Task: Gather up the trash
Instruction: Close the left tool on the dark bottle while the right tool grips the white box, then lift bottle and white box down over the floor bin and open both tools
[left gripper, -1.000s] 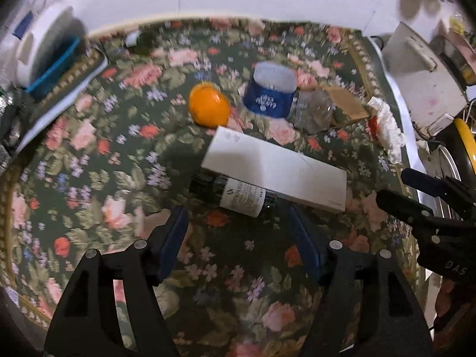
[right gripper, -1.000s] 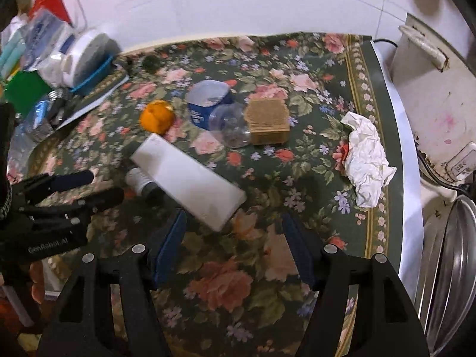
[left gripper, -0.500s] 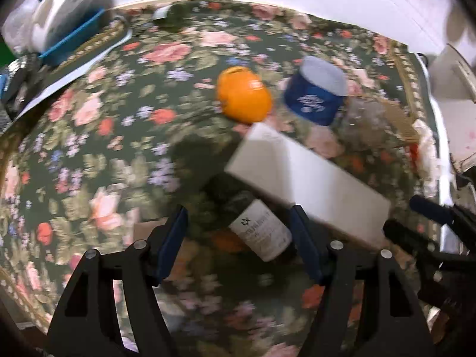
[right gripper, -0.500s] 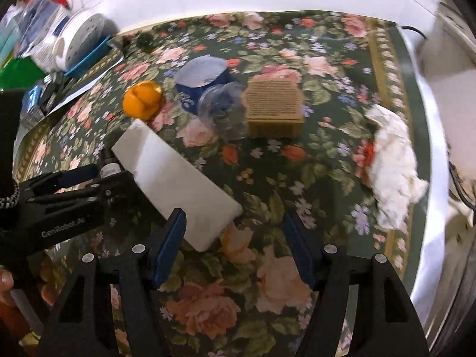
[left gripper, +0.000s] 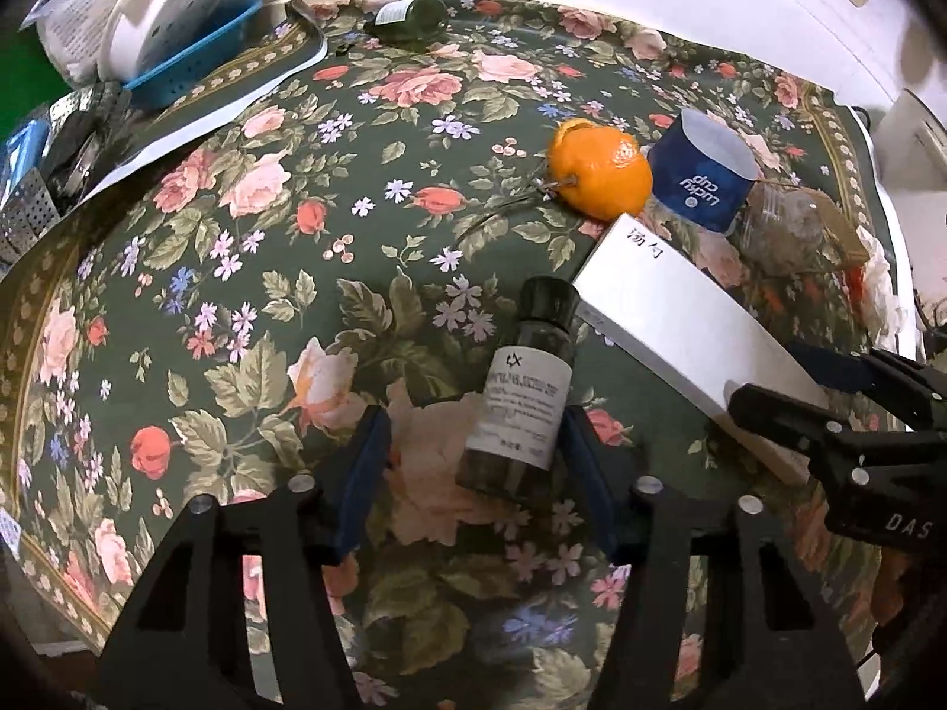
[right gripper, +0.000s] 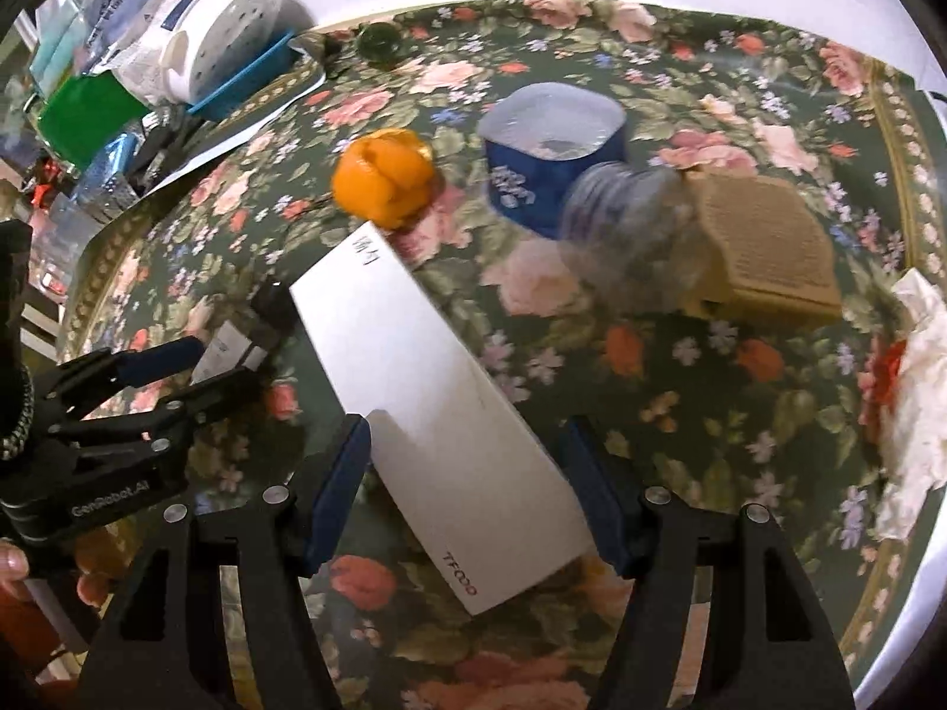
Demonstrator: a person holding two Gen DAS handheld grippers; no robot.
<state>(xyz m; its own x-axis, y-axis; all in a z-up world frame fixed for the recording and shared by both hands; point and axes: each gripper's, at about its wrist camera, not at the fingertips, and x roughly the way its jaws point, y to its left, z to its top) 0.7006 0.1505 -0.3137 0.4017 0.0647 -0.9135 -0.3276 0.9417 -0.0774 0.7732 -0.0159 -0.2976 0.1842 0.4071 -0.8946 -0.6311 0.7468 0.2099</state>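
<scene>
A dark bottle with a white label lies on the floral tablecloth; my left gripper is open with the bottle's base between its fingers. A long white box lies beside the bottle; my right gripper is open around the box's near end. The box also shows in the left wrist view. An orange peel, a blue paper cup, a clear plastic cup, a tan box and a crumpled tissue lie beyond.
A white perforated container in a blue tray, bags and clutter crowd the far left. A small dark green bottle lies at the back by the wall. The table edge runs along the right.
Both grippers have moved forward and down: the left now straddles the bottle's base, the right now straddles the white box's near end. Nothing has been lifted.
</scene>
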